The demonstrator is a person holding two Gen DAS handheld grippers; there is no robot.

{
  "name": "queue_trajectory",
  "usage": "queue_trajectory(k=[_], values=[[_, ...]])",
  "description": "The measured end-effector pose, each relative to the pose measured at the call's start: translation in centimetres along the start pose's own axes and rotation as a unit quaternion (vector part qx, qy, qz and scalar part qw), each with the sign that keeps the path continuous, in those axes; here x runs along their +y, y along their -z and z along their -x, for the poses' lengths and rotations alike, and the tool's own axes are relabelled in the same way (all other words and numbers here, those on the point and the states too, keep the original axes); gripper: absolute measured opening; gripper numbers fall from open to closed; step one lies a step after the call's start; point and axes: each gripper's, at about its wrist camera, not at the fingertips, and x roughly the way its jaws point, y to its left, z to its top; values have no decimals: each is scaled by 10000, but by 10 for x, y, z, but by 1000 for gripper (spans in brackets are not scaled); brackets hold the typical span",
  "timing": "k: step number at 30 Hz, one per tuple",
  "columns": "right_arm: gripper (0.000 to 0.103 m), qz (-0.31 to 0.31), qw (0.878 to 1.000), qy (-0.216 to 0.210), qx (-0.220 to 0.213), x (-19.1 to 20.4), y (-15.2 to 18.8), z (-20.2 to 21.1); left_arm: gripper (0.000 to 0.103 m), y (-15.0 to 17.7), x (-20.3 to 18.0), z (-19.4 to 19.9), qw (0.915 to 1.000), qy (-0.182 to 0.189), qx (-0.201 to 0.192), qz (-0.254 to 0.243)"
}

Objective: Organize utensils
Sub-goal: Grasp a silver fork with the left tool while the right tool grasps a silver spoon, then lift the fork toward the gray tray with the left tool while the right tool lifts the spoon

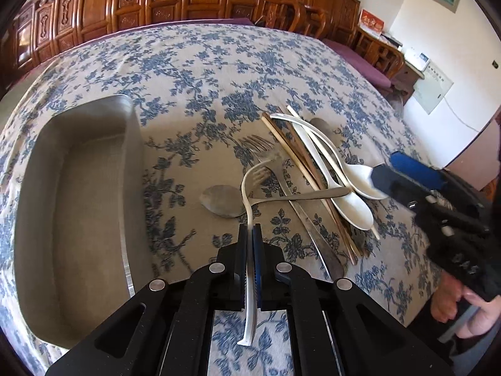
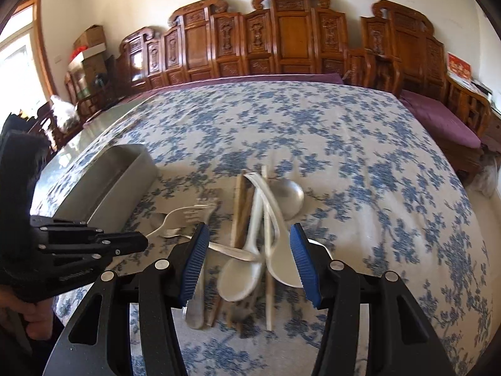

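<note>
My left gripper [image 1: 250, 230] is shut on the handle of a white plastic fork [image 1: 247, 194], held just above the tablecloth; it also shows in the right wrist view [image 2: 184, 216]. A pile of utensils lies to its right: two white spoons [image 1: 350, 206], wooden chopsticks [image 1: 297, 159], a metal fork [image 1: 256, 144], a metal spoon [image 1: 222, 200]. My right gripper [image 2: 249, 241] is open, its blue pads [image 2: 195, 260] either side of the white spoons [image 2: 241, 279] and above them. A grey metal tray [image 1: 78, 206] lies left of the pile.
The table wears a blue floral cloth [image 2: 313, 125]. Carved wooden chairs [image 2: 281, 37] line the far side, with purple cushions [image 2: 438, 119] at the right. The left gripper's body [image 2: 78, 244] is at the left of the right wrist view.
</note>
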Motion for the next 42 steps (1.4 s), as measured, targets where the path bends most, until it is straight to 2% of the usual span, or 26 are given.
queue_trajectory(k=[6, 9, 16, 22, 31, 42], values=[[56, 309, 9988, -172, 334, 18, -3, -24, 2, 1, 12, 9, 9998, 122, -134, 0], [52, 403, 9973, -262, 552, 22, -4, -40, 2, -1, 16, 17, 9993, 226, -310, 14], [49, 753, 9922, -466, 876, 34, -4, -62, 2, -5, 21, 42, 9972, 299, -679, 34], [39, 949, 9868, -482, 1221, 40, 3, -71, 2, -5, 22, 55, 9961, 272, -841, -45], [13, 1142, 9839, -455, 1299, 43, 11, -63, 2, -1, 20, 56, 9960, 268, -848, -101], [11, 1270, 9825, -498, 1267, 52, 13, -50, 2, -2, 23, 60, 9957, 220, -894, -100]])
